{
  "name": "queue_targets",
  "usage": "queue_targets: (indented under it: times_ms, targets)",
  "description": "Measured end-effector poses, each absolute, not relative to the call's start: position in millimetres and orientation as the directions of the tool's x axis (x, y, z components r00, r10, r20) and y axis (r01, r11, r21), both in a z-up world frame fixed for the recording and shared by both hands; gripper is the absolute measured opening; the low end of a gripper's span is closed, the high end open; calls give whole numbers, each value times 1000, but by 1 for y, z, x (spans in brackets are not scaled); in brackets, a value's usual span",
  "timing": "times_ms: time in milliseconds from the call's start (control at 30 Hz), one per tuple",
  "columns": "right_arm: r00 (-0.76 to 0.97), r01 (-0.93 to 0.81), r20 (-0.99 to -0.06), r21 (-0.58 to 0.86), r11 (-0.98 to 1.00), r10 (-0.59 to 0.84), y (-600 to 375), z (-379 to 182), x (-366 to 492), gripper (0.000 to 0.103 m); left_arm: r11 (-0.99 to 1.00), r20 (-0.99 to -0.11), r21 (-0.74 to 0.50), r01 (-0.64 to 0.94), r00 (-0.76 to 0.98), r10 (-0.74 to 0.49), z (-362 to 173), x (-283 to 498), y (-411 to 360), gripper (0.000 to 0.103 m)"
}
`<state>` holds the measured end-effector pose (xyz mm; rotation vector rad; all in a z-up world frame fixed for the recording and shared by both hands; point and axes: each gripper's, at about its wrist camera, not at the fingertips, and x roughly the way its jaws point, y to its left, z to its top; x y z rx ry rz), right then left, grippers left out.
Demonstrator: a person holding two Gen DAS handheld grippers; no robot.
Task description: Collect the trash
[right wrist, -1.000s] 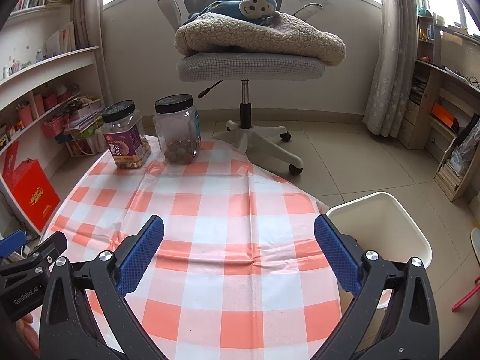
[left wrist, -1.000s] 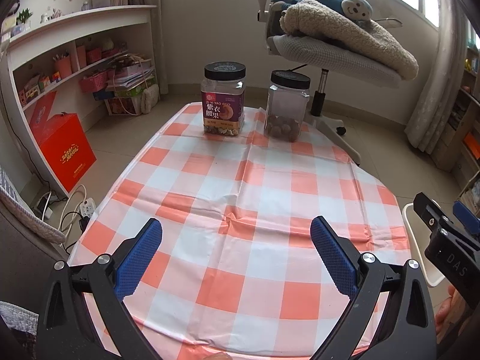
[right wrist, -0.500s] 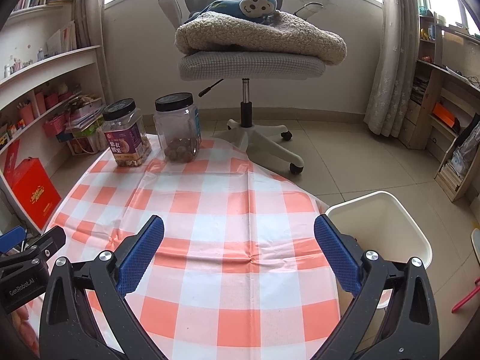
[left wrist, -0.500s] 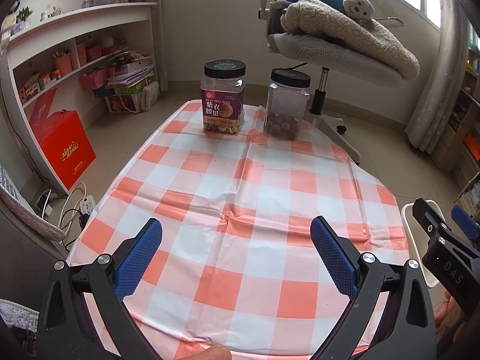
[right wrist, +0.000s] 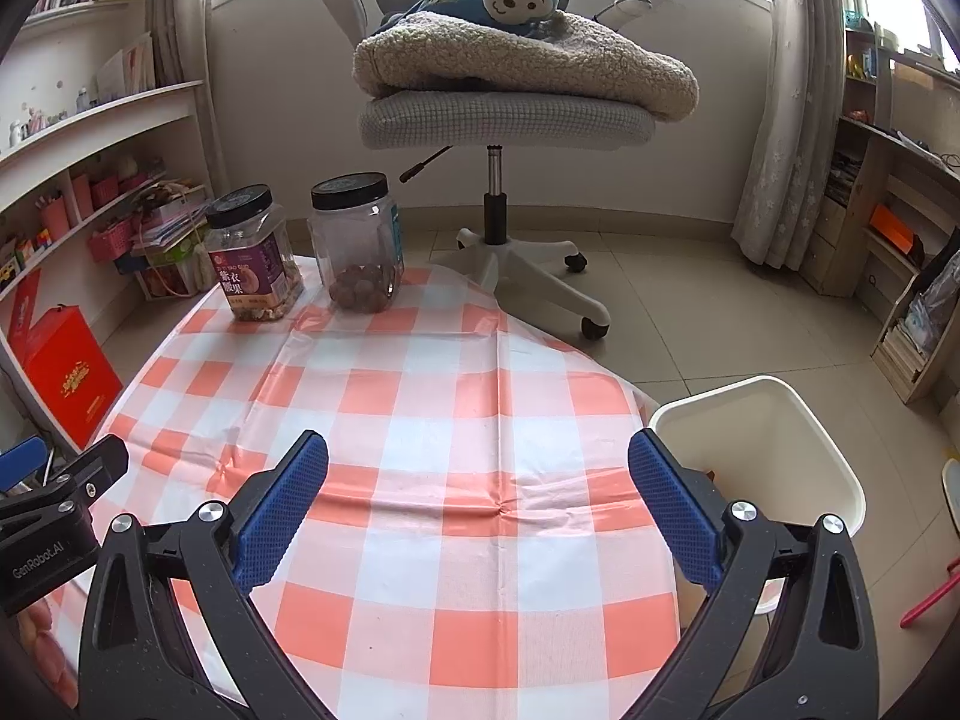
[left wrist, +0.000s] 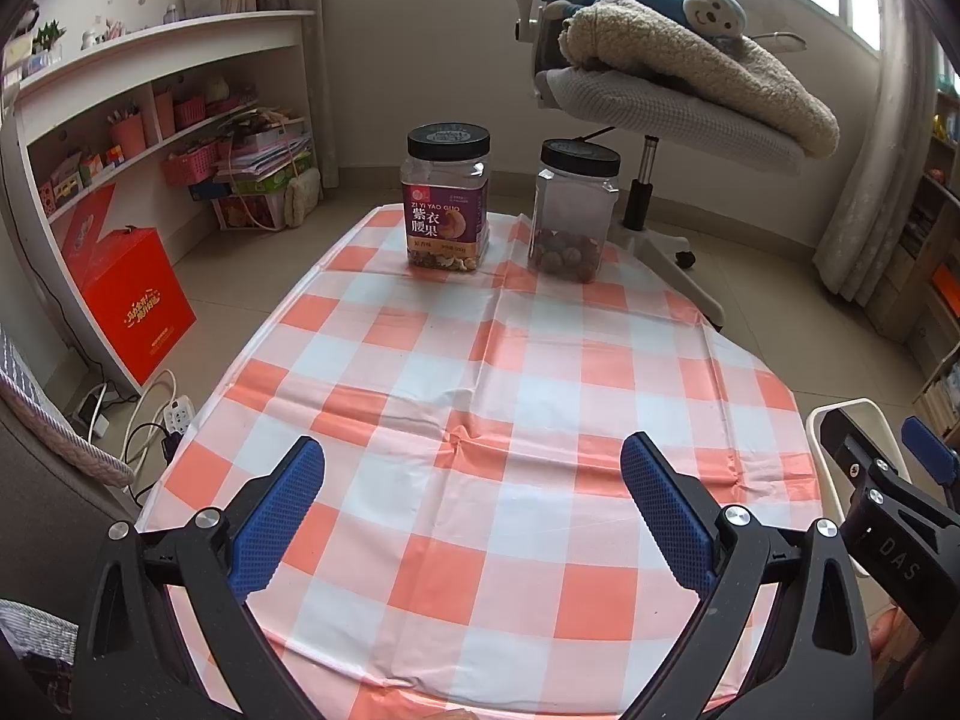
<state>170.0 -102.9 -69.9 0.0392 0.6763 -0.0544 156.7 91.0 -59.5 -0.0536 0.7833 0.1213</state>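
Two jars (left wrist: pixel 447 204) upright at cloth's far end, bin (right wrist: pixel 762 468) mouth up.

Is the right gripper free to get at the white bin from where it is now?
Probably yes. The right gripper is open and empty, and the white bin stands open-topped just off the table's right edge with nothing between them.

Both wrist views over checkered tablecloth (left wrist: pixel 480 396)

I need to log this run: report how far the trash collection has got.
Done: no loose trash shows on the checkered tablecloth; only two lidded jars stand at its far end. In hand: nothing; left gripper and right gripper are open. Left: nothing visible; the white bin's contents are mostly hidden.
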Motion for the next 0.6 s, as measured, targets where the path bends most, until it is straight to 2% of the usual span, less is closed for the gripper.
queue_targets:
  times_ms: [600]
  targets:
    - [764,50,-645,13,999,-30,-101,-74,172,96,991,-705,-42,-123,707,58,-65,156,95,96]
